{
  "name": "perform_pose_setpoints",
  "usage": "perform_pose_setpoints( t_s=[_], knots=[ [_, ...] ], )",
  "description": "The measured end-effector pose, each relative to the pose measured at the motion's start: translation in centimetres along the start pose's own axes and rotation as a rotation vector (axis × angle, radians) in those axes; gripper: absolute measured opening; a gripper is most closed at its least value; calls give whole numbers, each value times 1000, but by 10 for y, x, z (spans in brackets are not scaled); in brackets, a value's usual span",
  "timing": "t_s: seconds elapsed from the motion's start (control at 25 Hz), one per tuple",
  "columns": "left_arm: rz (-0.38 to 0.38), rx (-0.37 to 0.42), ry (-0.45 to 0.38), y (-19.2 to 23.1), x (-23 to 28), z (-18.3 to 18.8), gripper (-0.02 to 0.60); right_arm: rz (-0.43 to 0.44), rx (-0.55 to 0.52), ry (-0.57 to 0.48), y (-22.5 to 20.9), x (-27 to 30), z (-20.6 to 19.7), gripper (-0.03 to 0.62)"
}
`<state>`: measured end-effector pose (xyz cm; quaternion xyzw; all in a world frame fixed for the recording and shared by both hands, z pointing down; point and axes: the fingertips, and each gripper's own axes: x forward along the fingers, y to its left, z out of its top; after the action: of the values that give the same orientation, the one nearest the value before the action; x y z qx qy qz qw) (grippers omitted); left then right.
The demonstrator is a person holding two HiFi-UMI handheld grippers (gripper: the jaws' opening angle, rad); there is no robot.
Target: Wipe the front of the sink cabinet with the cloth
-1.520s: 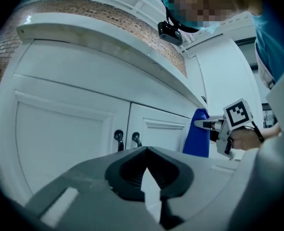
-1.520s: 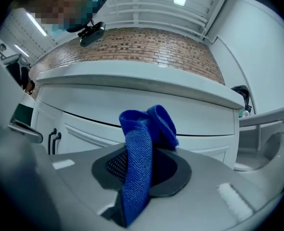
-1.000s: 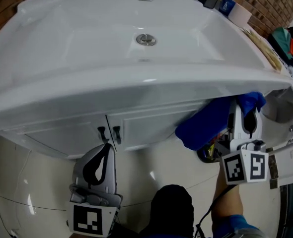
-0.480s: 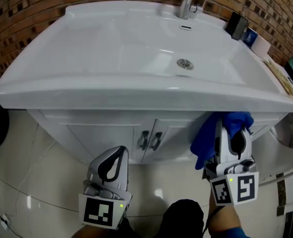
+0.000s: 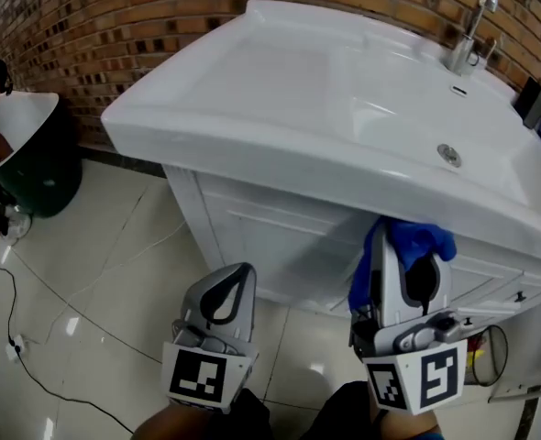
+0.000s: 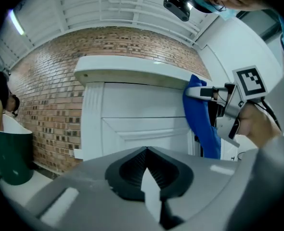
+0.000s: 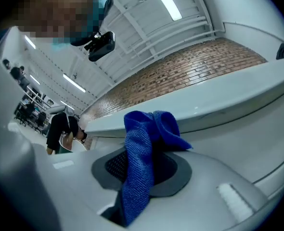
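Brick wall [image 5: 160,16] and pale tiled floor [image 5: 69,273] enclose the scene. A broad white sink [image 5: 280,90] stands against the wall, its rim overhanging the white sink cabinet [image 5: 252,236] beneath it. The left gripper view shows a panelled door on the cabinet front. At far left, well apart from the cabinet, stands a dark green bin [image 5: 41,172] with a white basin on top.

The right gripper [image 5: 401,255] points up at the cabinet front, just under the sink rim and toward the cabinet's right part. Its jaws are clenched on the blue cloth [image 5: 417,238]. In the right gripper view the cloth runs down between the jaws and bunches over their tips. In the left gripper view its free part hangs down in front of the cabinet, right of the panelled door.

The left gripper [image 5: 237,278] is low before the cabinet, left of the right gripper and apart from the cabinet. Its jaws are closed together with nothing between them. Each gripper carries a marker cube, left [image 5: 199,376] and right [image 5: 417,380].

A chrome faucet [image 5: 468,35] stands at the back of the sink, with the drain [image 5: 448,154] in the bowl before it. A thin black cable [image 5: 32,291] trails across the floor at left.
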<state>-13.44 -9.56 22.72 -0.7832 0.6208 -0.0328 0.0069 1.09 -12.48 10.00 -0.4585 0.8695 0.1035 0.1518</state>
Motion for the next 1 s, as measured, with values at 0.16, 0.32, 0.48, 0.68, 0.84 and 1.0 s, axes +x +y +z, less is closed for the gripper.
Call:
perform_pose_setpoints(
  t_s=[0.16, 0.32, 0.48, 0.68, 0.84, 1.0],
  knots=[
    [51, 9, 60, 29, -4, -1, 6, 66, 68, 14, 31, 31, -5, 89],
    [174, 21, 79, 80, -30, 1, 6, 184, 148, 3, 88, 71, -17, 89],
    [266, 21, 75, 114, -64, 2, 6, 246, 172, 8, 135, 88, -25, 89],
    [367, 18, 72, 152, -115, -5, 6, 331, 147, 6, 206, 104, -39, 89],
    [379, -3, 81, 152, -121, -9, 6, 376, 139, 29, 224, 106, -44, 89],
    [359, -4, 74, 143, -107, -14, 6, 422, 130, 20, 228, 101, -42, 89]
  ],
)
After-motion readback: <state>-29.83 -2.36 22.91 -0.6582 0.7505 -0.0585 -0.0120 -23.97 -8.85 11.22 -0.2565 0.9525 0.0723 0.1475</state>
